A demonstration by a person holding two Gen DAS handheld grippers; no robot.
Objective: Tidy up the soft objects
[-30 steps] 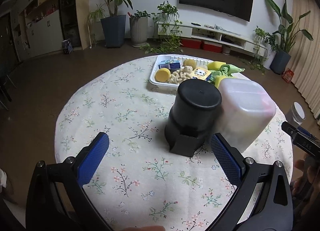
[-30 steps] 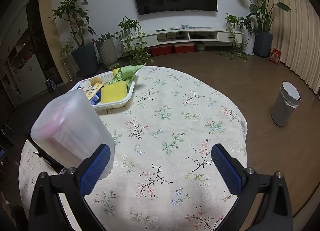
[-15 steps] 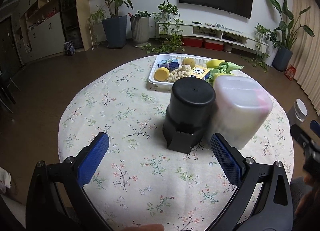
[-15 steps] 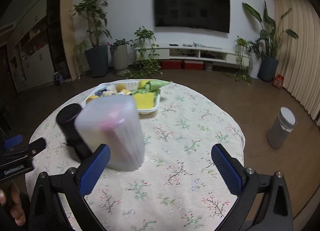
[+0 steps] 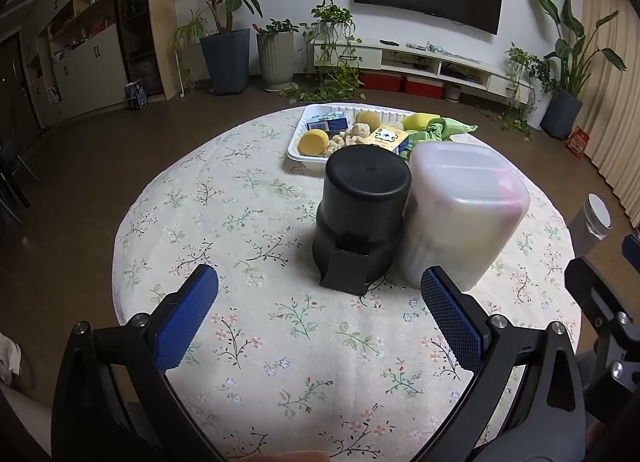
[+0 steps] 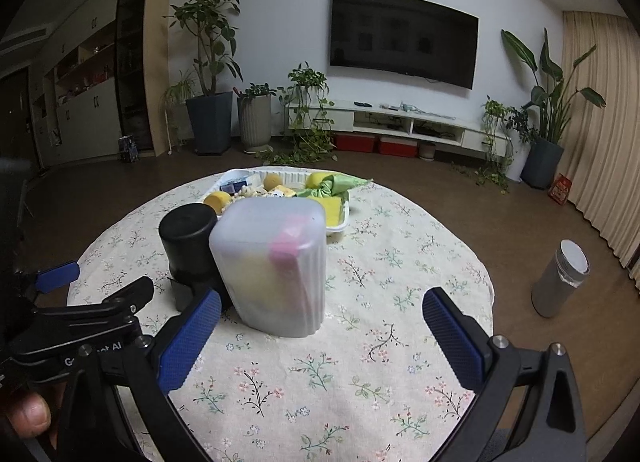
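A frosted plastic box (image 5: 460, 214) (image 6: 276, 266) stands upended on the floral table, with pink and yellow things inside. A black cylinder (image 5: 360, 218) (image 6: 188, 246) stands touching its left side. Behind them a white tray (image 5: 296, 142) (image 6: 236, 175) holds yellow sponges (image 5: 314, 142), a green cloth (image 5: 440, 130) (image 6: 336, 186) and small packs. My left gripper (image 5: 320, 318) is open and empty, in front of the cylinder. My right gripper (image 6: 320, 338) is open and empty, in front of the box.
The round table (image 5: 240, 342) has its near part bare of objects. A grey bin (image 6: 560, 278) stands on the floor to the right. Potted plants (image 6: 208, 118) and a TV shelf (image 6: 400, 126) line the far wall.
Both grippers have drawn back toward the near table edge. The right view has swung left, so the box now sits near its centre. Nothing on the table moved.
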